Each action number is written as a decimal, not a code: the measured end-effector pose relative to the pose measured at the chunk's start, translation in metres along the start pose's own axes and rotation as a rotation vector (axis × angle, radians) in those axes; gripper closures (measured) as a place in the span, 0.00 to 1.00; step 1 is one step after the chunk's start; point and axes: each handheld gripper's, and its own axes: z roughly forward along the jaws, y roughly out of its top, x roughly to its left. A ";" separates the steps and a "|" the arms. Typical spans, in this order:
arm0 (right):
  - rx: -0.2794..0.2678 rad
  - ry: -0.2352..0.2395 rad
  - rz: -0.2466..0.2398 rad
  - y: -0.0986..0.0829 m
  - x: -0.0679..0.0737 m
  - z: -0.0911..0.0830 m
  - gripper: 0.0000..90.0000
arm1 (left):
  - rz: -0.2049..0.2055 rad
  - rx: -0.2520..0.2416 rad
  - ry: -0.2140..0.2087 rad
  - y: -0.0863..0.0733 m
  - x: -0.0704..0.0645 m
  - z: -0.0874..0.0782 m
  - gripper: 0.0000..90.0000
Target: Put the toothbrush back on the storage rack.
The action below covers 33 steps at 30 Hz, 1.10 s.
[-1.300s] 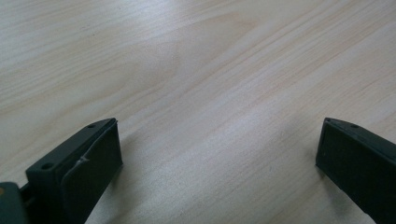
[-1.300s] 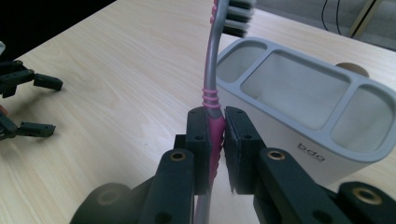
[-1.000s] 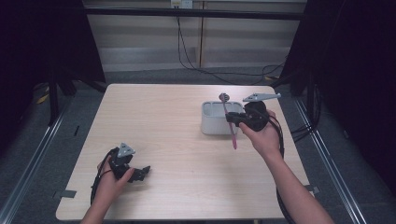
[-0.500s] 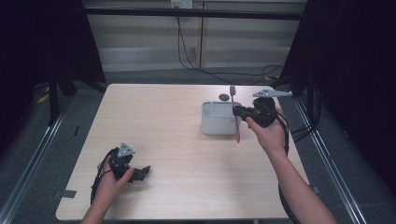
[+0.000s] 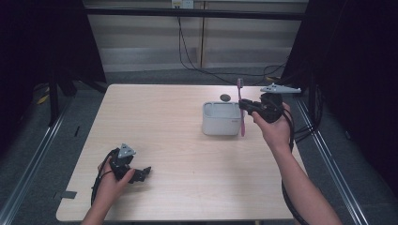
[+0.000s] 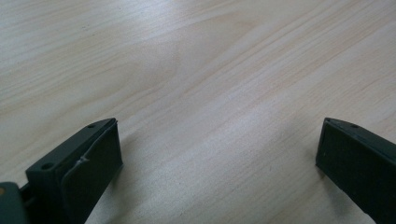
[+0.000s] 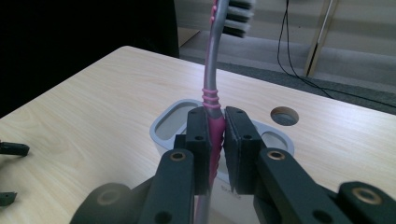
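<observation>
While clamped upright, toothbrush between right claw jaws.

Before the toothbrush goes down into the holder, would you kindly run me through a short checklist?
1. Right gripper shut on the toothbrush: ok.
2. Toothbrush upright, bristles up: ok.
3. Holder standing on the table: ok.
4. Handle tip lined up over a slot: cannot tell.
5. Left gripper open, resting well away from the holder: ok.

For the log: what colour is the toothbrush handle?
Pink toothbrush, grey neck; clearest in the right gripper view.
</observation>
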 end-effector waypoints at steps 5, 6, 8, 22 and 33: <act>-0.020 -0.007 0.007 0.001 -0.004 0.000 0.90 | 0.000 0.000 0.000 0.000 0.000 0.000 0.00; -0.023 -0.008 0.014 0.002 -0.004 0.000 0.90 | 0.000 0.000 0.000 0.000 0.000 0.000 0.00; -0.032 -0.011 0.017 0.002 -0.005 0.001 0.90 | 0.000 0.000 0.000 0.000 0.000 0.000 0.00; -0.071 -0.037 0.036 0.005 -0.018 0.002 0.90 | 0.000 0.000 0.000 0.000 0.000 0.000 0.00; -0.099 -0.053 0.044 0.007 -0.023 0.008 0.90 | 0.000 0.000 0.000 0.000 0.000 0.000 0.00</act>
